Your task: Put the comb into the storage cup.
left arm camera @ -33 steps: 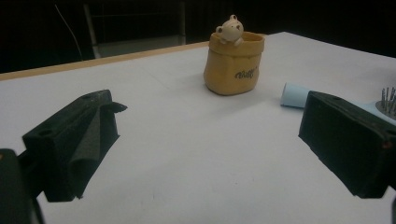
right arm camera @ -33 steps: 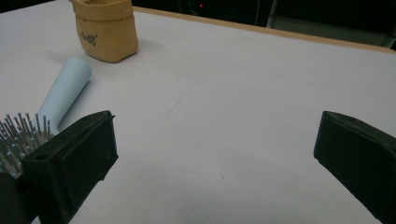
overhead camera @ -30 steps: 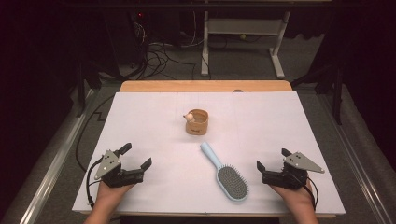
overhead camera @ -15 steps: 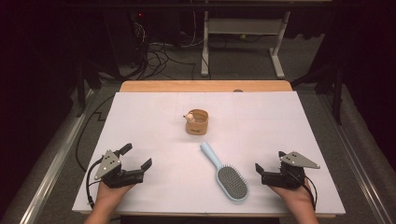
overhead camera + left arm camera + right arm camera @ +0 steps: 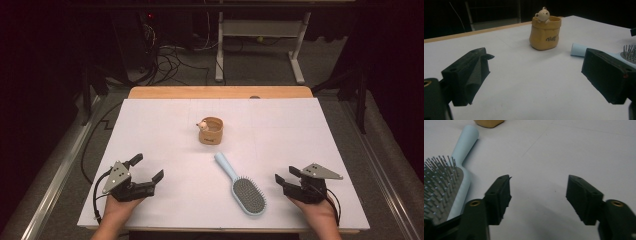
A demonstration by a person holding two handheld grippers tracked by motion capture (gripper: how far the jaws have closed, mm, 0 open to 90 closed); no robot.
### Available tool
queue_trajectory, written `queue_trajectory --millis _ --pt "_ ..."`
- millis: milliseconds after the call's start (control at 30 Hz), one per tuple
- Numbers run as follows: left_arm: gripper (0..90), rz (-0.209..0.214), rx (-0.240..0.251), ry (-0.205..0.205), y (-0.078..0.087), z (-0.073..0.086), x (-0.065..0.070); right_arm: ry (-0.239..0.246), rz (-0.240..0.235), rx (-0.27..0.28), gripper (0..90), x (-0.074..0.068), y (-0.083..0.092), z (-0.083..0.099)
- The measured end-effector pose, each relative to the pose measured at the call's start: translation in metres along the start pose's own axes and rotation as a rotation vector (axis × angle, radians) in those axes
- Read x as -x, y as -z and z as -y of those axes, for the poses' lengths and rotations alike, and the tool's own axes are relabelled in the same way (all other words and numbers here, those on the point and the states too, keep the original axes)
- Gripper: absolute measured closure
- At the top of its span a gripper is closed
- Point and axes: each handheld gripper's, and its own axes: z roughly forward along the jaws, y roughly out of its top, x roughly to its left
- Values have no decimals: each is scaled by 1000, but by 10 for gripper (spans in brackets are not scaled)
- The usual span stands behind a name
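A light blue hairbrush lies bristles up on the white table top, its handle pointing toward a small tan pot with a little bear figure on its rim. My left gripper rests at the front left, wide open and empty; in its own view the jaws frame the pot and the brush handle. My right gripper sits at the front right, just right of the brush head. Its jaws have just been closing with nothing between them and still stand apart. The hairbrush lies left of them.
A wooden strip edges the table's far side. Behind it are a white desk frame and loose cables on the dark floor. A metal rail runs along the left side.
The right gripper's jaws stand closer together than before. Both hands have stayed in place, and the brush and pot have not moved.
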Motion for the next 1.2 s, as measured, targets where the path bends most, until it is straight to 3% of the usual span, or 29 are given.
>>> queue_trajectory --millis 67,100,333,400,500,567,667,733,767,867,933,1033,1067,1133,1200 --pt "92 3 0 -1 0 0 0 4 -7 -1 491 0 0 0" --pt "92 5 -2 -4 0 1 0 2 -25 -7 587 -1 0 1" --pt "92 4 -3 -9 0 1 0 30 -65 22 900 -10 5 -2" --pt "92 4 0 -7 0 1 0 32 -71 35 900 -12 6 -3" --pt "95 3 2 -5 0 1 -1 44 -137 83 900 -27 14 -9" --pt "95 2 1 -5 0 1 -1 53 -146 89 900 -31 16 -10" --pt "96 1 -4 -4 0 2 -1 115 -205 107 900 -57 24 -13" --pt "96 2 -5 -6 0 2 -1 133 -217 105 900 -63 24 -13" --pt "97 3 -5 -7 0 2 -1 161 -248 96 900 -78 23 -13" --pt "97 2 -4 -6 0 2 -2 171 -269 81 900 -88 21 -12" --pt "98 0 -1 -5 0 2 -2 208 -295 48 900 -105 17 -10" --pt "99 -1 -2 -5 0 2 -2 221 -301 26 900 -112 15 -8" --pt "100 -2 -7 -10 0 3 -2 241 -326 -10 900 -118 12 -5" --pt "101 -1 -9 -11 0 3 -2 248 -329 -23 900 -120 11 -4" --pt "102 1 -7 -12 0 3 -2 269 -333 -72 900 -126 7 0"
